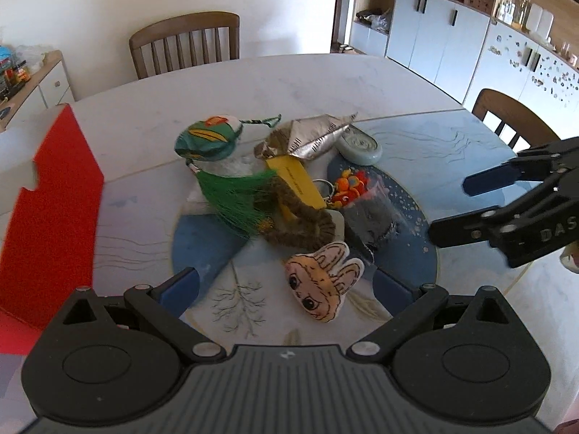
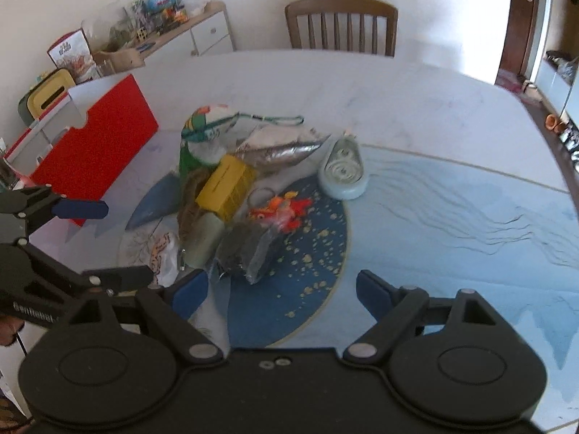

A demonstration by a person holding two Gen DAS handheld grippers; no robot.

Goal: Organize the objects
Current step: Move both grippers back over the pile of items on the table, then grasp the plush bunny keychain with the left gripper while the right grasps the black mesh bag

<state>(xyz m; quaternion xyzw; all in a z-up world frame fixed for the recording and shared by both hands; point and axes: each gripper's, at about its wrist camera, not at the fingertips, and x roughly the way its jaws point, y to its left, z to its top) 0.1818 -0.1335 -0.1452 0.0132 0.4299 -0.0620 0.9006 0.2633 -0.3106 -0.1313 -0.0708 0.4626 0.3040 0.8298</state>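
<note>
A pile of small objects lies on the table: a beige rabbit plush [image 1: 324, 284], a green tassel [image 1: 237, 195] with a green patterned pouch [image 1: 208, 137], a brown braided cord [image 1: 300, 224], a yellow box [image 2: 226, 188], a silver foil pack [image 1: 311, 135], an orange toy keychain [image 2: 282, 209], a dark bagged item [image 2: 246, 249] and a pale blue oval case [image 2: 342, 171]. My left gripper [image 1: 286, 287] is open, with the rabbit plush between its fingers. My right gripper [image 2: 282, 291] is open and empty, just short of the dark bag.
A red and white storage box [image 2: 90, 144] stands at the table's left. Wooden chairs [image 1: 184, 45] stand at the far side and the right. A cabinet with clutter [image 2: 163, 18] is by the wall. The blue-patterned table mat [image 2: 452, 217] extends right.
</note>
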